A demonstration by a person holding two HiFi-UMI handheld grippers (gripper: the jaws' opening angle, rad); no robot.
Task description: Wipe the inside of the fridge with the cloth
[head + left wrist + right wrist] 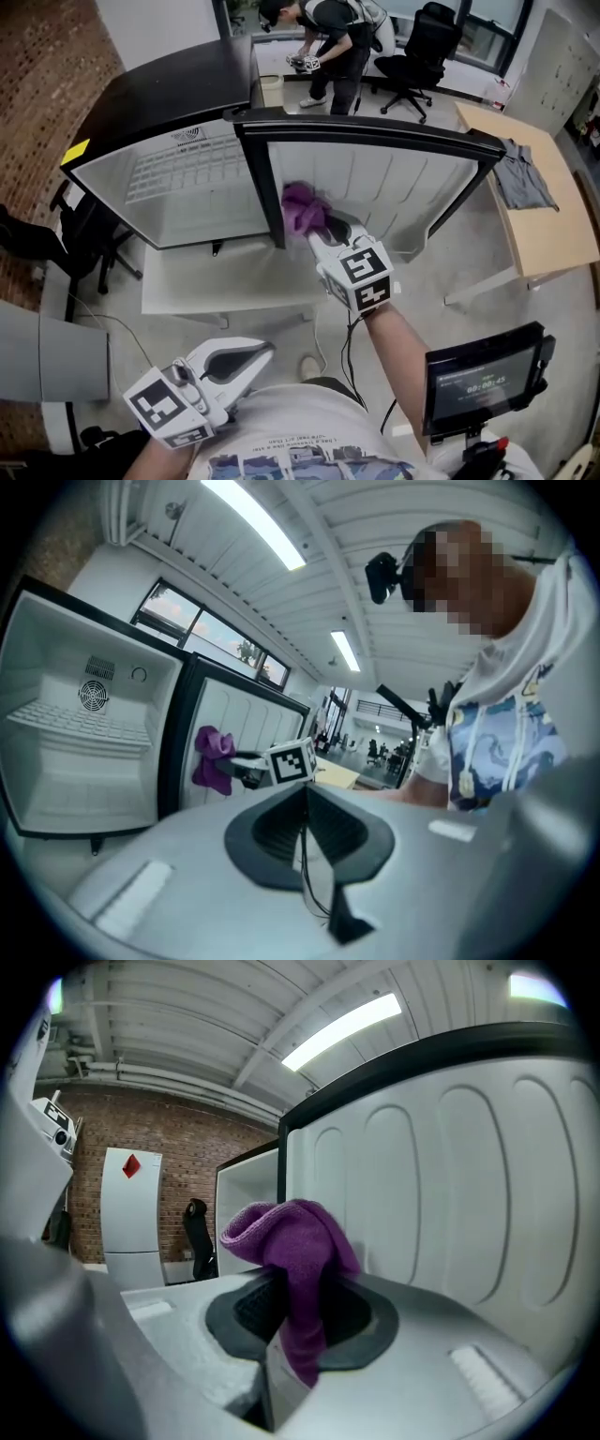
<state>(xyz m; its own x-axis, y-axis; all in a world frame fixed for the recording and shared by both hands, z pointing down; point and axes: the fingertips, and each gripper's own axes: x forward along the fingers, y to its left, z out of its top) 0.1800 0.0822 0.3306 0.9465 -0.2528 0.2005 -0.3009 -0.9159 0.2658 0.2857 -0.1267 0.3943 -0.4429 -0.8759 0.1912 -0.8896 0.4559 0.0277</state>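
At the fridge door (pixel 394 178) — purple cloth (pixel 302 208)

This is looking like an open-plan office or lab: a black swivel chair (pixel 417 52) is standing by the windows (pixel 487 28), a wooden worktop (pixel 544 220) is sitting on bare grey floor (pixel 562 309), a brick wall (pixel 37 75) is running alongside, and strip lights (pixel 253 522) are glowing overhead.
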